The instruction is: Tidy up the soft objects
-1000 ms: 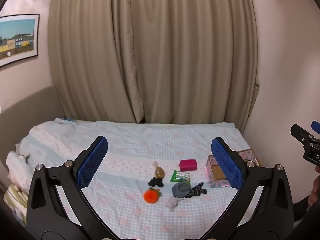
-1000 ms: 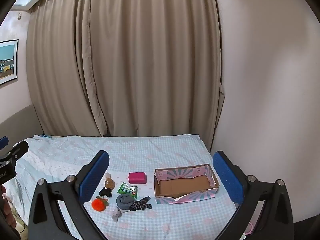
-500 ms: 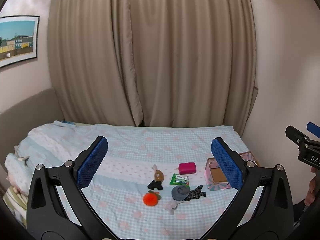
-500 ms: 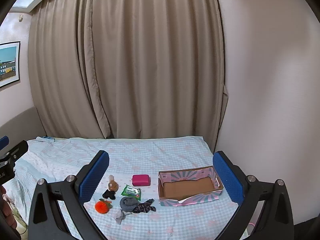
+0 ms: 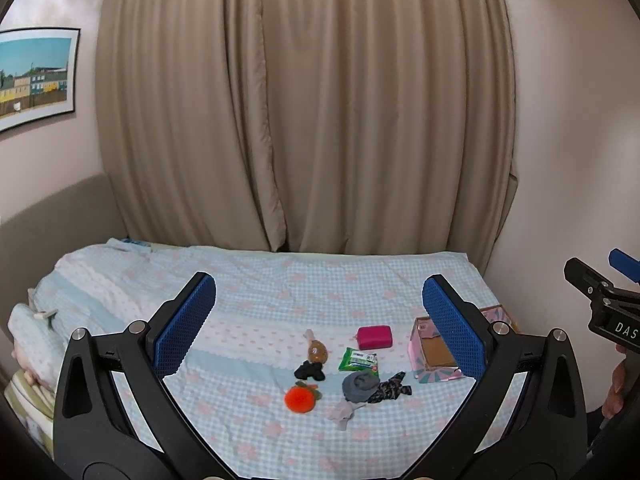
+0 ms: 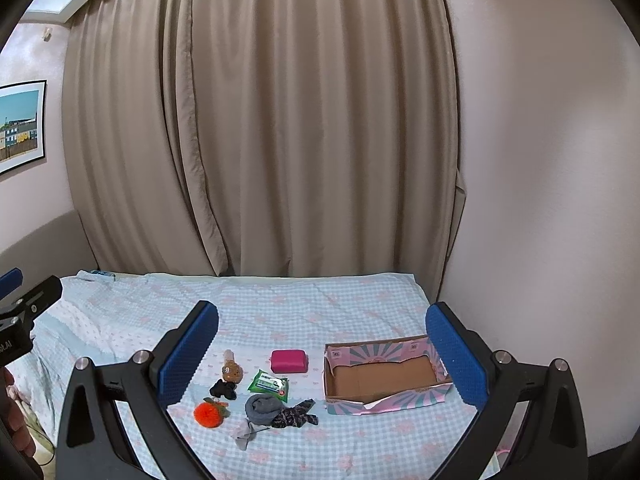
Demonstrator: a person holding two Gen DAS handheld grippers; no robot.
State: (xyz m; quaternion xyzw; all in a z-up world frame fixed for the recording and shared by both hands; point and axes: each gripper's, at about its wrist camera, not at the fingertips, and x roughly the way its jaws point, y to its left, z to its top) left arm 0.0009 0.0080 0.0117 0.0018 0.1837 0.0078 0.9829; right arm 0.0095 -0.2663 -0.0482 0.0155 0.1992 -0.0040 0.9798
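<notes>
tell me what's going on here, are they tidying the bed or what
A person holds a gripper in each hand above a bed, both open and empty, nothing touched yet. The left gripper and right gripper face a cluster of small soft things: an orange plush, a gray sock, a pink pouch and a green packet. An open box sits to their right, with nothing visible inside.

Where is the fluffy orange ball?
In the right wrist view the fluffy orange ball lies on the bed, leftmost of the pile, just below the small black thing.
</notes>
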